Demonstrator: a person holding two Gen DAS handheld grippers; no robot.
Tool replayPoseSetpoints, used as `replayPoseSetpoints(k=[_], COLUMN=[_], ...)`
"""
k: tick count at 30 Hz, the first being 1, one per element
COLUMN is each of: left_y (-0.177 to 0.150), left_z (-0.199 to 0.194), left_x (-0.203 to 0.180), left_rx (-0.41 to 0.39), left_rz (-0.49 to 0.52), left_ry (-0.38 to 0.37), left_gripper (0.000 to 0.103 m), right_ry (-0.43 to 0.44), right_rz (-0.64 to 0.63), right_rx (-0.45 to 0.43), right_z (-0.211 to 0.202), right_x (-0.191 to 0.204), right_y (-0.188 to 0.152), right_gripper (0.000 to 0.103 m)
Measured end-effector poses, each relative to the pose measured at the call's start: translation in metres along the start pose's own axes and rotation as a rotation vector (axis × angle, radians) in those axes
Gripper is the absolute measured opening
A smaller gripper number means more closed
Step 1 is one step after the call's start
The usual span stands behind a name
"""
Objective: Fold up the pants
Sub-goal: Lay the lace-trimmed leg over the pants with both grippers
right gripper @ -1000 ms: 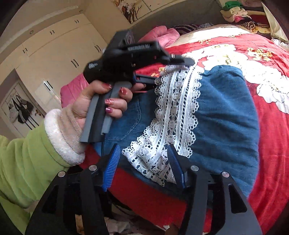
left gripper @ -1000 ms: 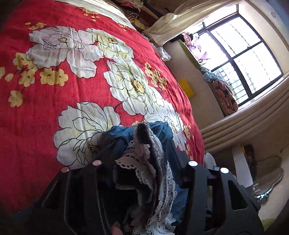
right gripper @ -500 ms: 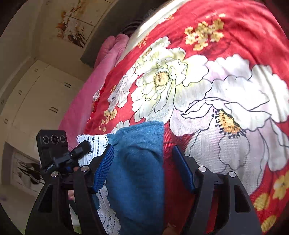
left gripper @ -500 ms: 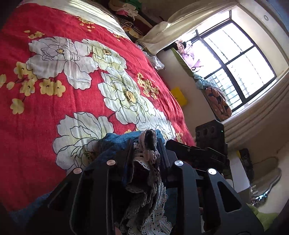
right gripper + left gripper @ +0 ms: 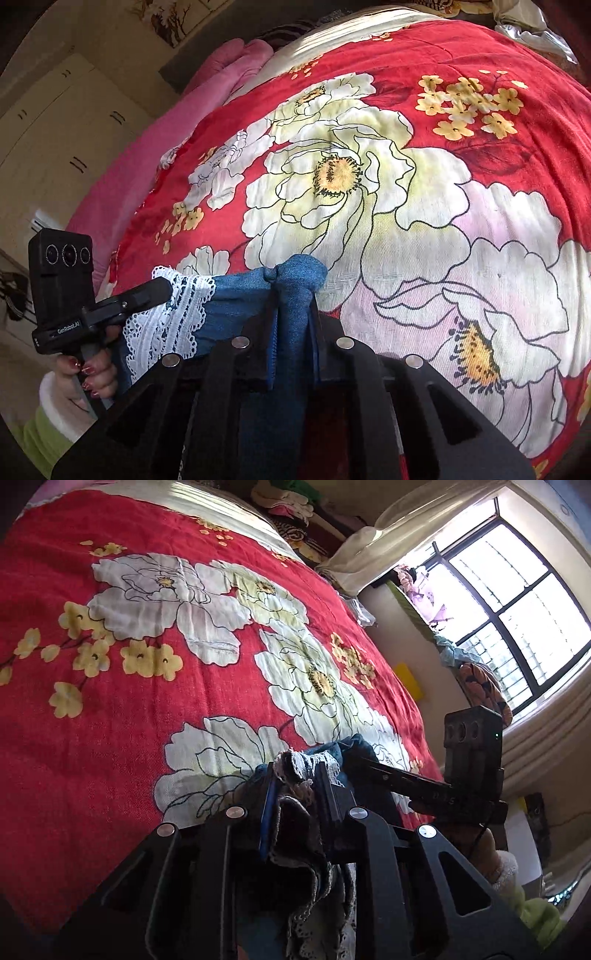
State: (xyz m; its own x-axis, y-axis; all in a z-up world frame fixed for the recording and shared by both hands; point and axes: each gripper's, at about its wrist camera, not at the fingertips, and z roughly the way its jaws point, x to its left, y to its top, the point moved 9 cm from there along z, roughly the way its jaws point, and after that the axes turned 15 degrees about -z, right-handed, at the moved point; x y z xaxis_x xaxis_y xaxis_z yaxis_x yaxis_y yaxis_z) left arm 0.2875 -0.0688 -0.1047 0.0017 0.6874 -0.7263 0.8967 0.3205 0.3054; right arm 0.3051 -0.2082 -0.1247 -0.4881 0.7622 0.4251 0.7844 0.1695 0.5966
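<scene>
Far to the left in the right wrist view, the left gripper (image 5: 162,291) bites the white lace trim (image 5: 173,317) of the pants (image 5: 236,295); in its own camera the left gripper (image 5: 297,771) has its jaws pressed together on a bunched wad of lace and denim, with more lace hanging down between the fingers toward the lens. To the right of that, the blue denim runs in a short taut band across to the right gripper (image 5: 293,291), whose jaws are likewise clamped tight on a knot-like pinch of denim. So the pants are held at two points along one edge, low over the near edge of the red floral bedspread (image 5: 461,206), and the held edge's long axis lies left to right between the two tools, which sit close side by side. The rest of the garment drops below both cameras, so how much hangs free, and whether it is already doubled, cannot be told from here.

The relation that matters next is plain: the bedspread lies ahead and beyond both grippers, open to the far side, while the cloth trails near and below. Neither hand is clearly nearer the bed; they look level. The likely move is to carry the edge forward together, keeping the band straight so the fold lands square rather than skewed
</scene>
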Motion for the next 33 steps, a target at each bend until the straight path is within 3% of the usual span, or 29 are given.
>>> replayPoseSetpoints(k=[3, 5, 7, 11, 15, 19, 23, 27, 33], left_y=[0.002, 0.003, 0.004, 0.004, -0.005, -0.026, -0.055, -0.081, -0.120], left_z=[-0.003, -0.010, -0.016, -0.030, -0.052, -0.075, -0.093, -0.099, -0.096], left_x=[0.004, 0.001, 0.002, 0.002, -0.014, -0.028, -0.040, -0.040, -0.026], left_rx=[-0.010, -0.025, -0.039, -0.069, -0.118, -0.147, -0.147, -0.138, -0.095], left_rz=[-0.014, -0.004, -0.011, -0.023, 0.009, 0.027, 0.026, 0.013, -0.074], left_ry=[0.013, 0.011, 0.021, 0.051, 0.050, 0.064, 0.037, 0.075, 0.081], left_gripper=[0.014, 0.016, 0.028, 0.031, 0.046, 0.049, 0.053, 0.054, 0.054], right_ry=[0.011, -0.020, -0.055, -0.075, -0.095, -0.092, -0.087, -0.084, -0.058], right_rz=[0.014, -0.011, -0.033, -0.055, -0.093, -0.110, -0.135, -0.134, -0.127], right_rx=[-0.024, -0.045, -0.059, -0.096, -0.123, -0.129, -0.142, -0.150, -0.139], right_z=[-0.011, -0.025, -0.039, -0.066, -0.088, -0.098, -0.106, -0.113, -0.116], right_x=[0.003, 0.006, 0.008, 0.015, 0.027, 0.039, 0.053, 0.061, 0.070], right_y=[0.002, 0.004, 0.003, -0.006, -0.020, -0.034, -0.049, -0.062, -0.085], right_gripper=[0.021, 0.037, 0.050, 0.054, 0.062, 0.066, 0.071, 0.073, 0.074])
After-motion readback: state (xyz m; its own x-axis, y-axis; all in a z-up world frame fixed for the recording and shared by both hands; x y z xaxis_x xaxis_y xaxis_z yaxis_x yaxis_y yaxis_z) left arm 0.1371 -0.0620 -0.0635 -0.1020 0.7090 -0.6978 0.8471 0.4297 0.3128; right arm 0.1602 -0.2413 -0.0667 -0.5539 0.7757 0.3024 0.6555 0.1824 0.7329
